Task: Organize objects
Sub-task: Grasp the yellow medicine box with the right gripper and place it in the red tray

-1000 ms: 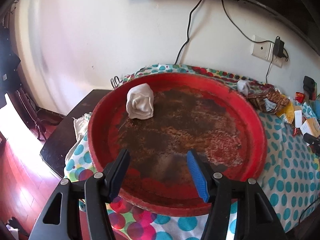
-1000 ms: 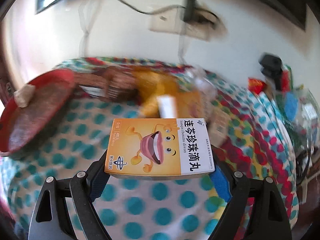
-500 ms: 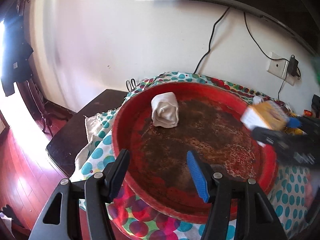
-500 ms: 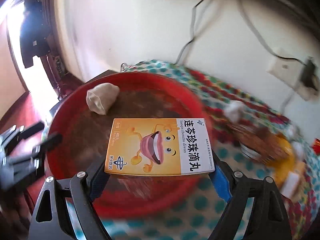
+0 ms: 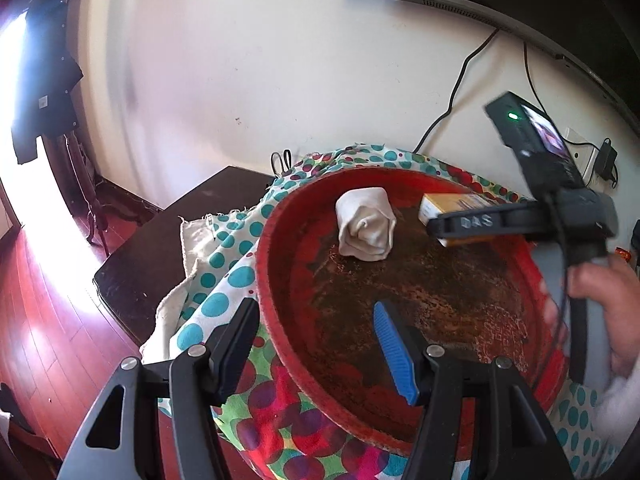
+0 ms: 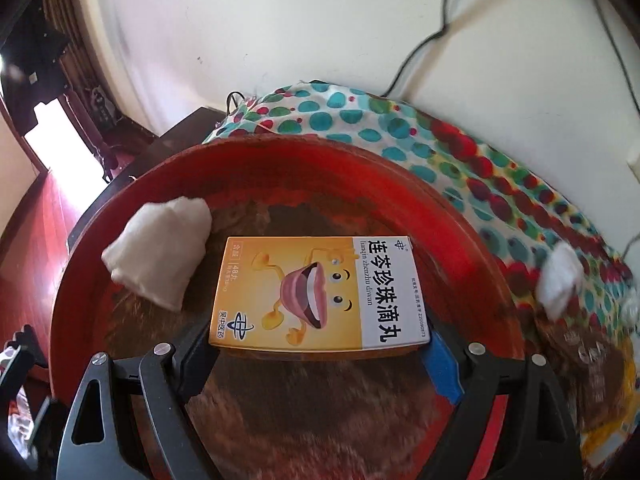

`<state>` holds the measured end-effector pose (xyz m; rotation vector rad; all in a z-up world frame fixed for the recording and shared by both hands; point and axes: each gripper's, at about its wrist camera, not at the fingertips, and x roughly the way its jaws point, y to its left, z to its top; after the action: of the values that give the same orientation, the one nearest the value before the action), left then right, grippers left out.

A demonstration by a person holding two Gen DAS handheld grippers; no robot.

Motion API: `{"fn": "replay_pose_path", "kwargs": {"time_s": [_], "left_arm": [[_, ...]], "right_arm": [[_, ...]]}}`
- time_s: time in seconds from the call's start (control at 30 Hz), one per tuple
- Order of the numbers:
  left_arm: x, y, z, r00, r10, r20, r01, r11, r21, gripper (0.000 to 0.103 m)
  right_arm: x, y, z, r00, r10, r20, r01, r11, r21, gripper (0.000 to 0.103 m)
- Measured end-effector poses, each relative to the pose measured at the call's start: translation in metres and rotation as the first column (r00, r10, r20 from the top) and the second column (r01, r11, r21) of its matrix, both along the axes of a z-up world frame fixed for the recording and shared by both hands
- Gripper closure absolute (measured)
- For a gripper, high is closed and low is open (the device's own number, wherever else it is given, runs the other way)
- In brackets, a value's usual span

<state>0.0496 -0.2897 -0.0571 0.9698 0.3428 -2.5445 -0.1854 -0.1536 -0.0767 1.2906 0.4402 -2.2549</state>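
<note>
A big round red tray [image 5: 276,304] with a worn brown bottom lies on the dotted cloth. A rolled white cloth [image 5: 365,227] lies in its far left part; it also shows in the right wrist view [image 6: 160,252]. My right gripper [image 6: 320,344] is shut on an orange medicine box [image 6: 316,296] and holds it over the tray [image 6: 460,216], just right of the white roll. The box [image 5: 448,204] and the right gripper show in the left wrist view too. My left gripper [image 5: 316,332] is open and empty over the tray's near left rim.
The polka-dot tablecloth [image 6: 360,116] covers the table up to the white wall. A dark wooden table corner [image 5: 160,240] juts out left, with red wood floor below. Cables and a wall socket [image 5: 580,152] hang on the wall. Snack packets [image 6: 592,368] lie right of the tray.
My right gripper has carried the orange box left from over the cluttered cloth to above the tray, close to the white roll. My left gripper has drifted left toward the tray's near left rim.
</note>
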Motion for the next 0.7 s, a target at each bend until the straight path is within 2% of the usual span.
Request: {"fn": "replay_pose_path", "kwargs": {"time_s": [0.07,0.2,0.27,0.5,0.7], "left_arm": [[-0.002,0.0,-0.003,1.0,-0.006,0.013,0.006,1.0,0.007,0.042],[-0.003,0.001,-0.004,1.0,-0.017,0.013,0.017,1.0,0.014,0.042],[-0.004,0.002,-0.004,1.0,-0.02,0.014,0.019,1.0,0.011,0.042],[-0.005,0.004,-0.005,0.999,-0.031,0.019,0.031,0.999,0.022,0.042],[-0.005,0.01,-0.005,0.999,-0.044,0.025,0.044,0.999,0.003,0.042]], "right_arm": [[-0.004,-0.002,0.006,1.0,-0.023,0.007,0.023,1.0,0.021,0.017],[-0.016,-0.026,-0.013,0.999,-0.021,0.029,0.02,0.999,0.035,0.016],[-0.014,-0.023,-0.016,0.999,-0.028,0.038,0.027,0.999,0.035,0.016],[0.007,0.008,0.003,0.997,-0.06,0.044,0.063,0.996,-0.058,0.01],[0.035,0.064,0.029,0.993,-0.113,0.03,0.116,0.981,-0.154,0.003]]}}
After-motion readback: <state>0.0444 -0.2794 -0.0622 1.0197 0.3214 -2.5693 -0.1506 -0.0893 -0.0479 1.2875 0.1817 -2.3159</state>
